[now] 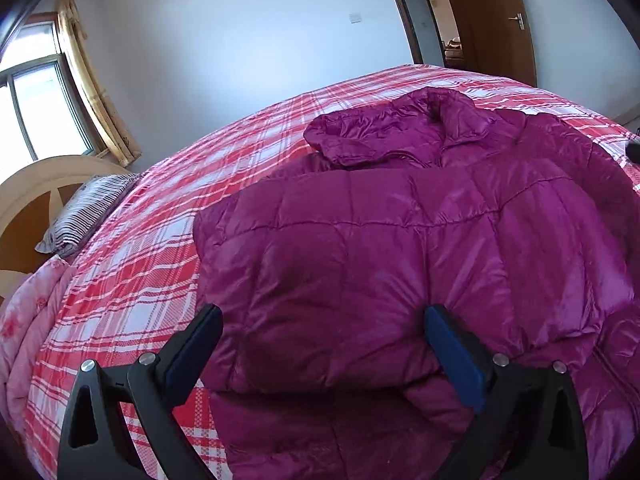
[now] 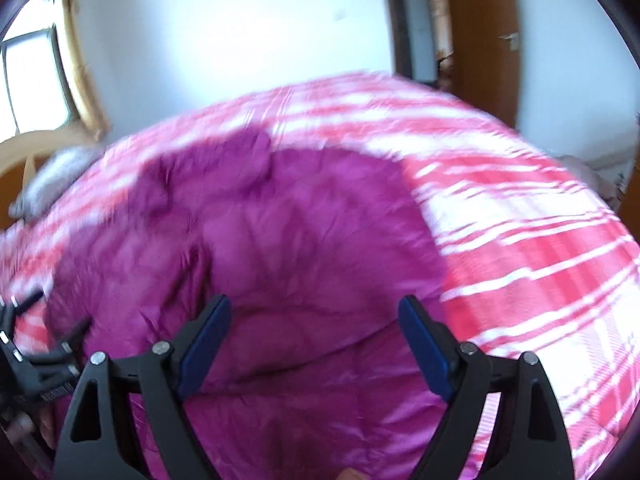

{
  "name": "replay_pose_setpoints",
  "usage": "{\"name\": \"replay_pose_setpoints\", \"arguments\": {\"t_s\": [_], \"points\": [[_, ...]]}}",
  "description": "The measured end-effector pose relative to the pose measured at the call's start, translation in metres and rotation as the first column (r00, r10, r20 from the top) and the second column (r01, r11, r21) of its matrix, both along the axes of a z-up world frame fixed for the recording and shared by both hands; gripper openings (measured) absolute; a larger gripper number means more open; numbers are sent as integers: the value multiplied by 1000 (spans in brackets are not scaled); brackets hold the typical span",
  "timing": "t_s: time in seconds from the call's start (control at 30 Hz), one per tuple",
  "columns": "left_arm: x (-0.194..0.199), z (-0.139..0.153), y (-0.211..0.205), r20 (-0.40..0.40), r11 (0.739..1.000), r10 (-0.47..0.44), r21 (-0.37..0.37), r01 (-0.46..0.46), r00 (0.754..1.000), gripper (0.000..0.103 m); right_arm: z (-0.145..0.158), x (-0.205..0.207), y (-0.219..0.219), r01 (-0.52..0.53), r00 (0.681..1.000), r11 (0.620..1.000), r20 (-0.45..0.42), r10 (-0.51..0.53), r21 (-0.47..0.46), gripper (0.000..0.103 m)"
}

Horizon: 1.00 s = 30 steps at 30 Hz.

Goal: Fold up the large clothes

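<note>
A shiny magenta quilted puffer jacket (image 1: pixel 400 240) lies on the bed with its collar at the far end and one side folded over its front. My left gripper (image 1: pixel 322 322) is open, its fingers straddling the near folded edge of the jacket. In the blurred right wrist view the same jacket (image 2: pixel 288 232) fills the middle. My right gripper (image 2: pixel 314 312) is open just above the jacket's near right part. The left gripper's black frame (image 2: pixel 36 360) shows at the left edge of that view.
The jacket rests on a red and white plaid bedspread (image 1: pixel 140 264). A striped pillow (image 1: pixel 84 208) and a wooden headboard (image 1: pixel 36 184) are at the left. A window with curtains is far left, an open brown door (image 1: pixel 492 20) far right.
</note>
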<state>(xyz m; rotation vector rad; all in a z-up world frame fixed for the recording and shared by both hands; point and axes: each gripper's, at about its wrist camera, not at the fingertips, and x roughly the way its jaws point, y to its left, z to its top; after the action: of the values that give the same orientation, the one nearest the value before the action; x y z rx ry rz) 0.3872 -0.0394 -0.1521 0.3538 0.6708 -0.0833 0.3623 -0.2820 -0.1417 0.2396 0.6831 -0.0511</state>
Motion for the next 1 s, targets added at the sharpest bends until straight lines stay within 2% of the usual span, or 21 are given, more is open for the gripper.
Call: {"name": "replay_pose_setpoints", "arguments": {"t_s": [0.03,0.1,0.13,0.2,0.27,0.33,0.37,0.47,0.63,0.7,0.77,1.0], "points": [[-1,0,0,0,1000,0,-7,0,1000,101,8,1,6,-39,999,999,14,39,24,85],[-5,7,6,22,1000,9,-25,-8,1000,101,21,14,38,-152,988,988,9,152,8,70],[-11,13,11,48,999,18,-35,-16,999,101,23,20,52,-203,979,979,2,203,11,66],[-18,34,24,137,998,52,-52,-45,989,101,21,34,78,-287,958,958,-21,287,16,51],[-22,55,36,217,994,104,-68,-91,971,101,11,47,100,-321,946,947,-53,320,-15,51],[-12,66,41,233,989,136,-81,-120,963,101,-5,59,114,-344,935,938,-98,340,-27,51],[-5,66,41,224,989,136,-78,-122,965,101,-15,63,118,-335,938,941,-112,328,-55,51],[25,50,29,187,987,150,23,-157,971,101,-30,62,120,-323,942,943,-123,313,-74,52],[62,-2,34,57,972,199,119,-205,978,101,-39,55,118,-324,942,941,-127,311,-99,52],[66,-16,43,-19,979,194,65,-192,981,101,-42,54,117,-328,939,941,-138,314,-88,52],[70,-18,51,-60,980,198,19,-197,978,101,-43,56,120,-328,939,940,-141,314,-93,52],[74,-27,50,-95,980,199,24,-198,975,102,-48,58,136,-326,938,925,-185,292,-196,53]]}}
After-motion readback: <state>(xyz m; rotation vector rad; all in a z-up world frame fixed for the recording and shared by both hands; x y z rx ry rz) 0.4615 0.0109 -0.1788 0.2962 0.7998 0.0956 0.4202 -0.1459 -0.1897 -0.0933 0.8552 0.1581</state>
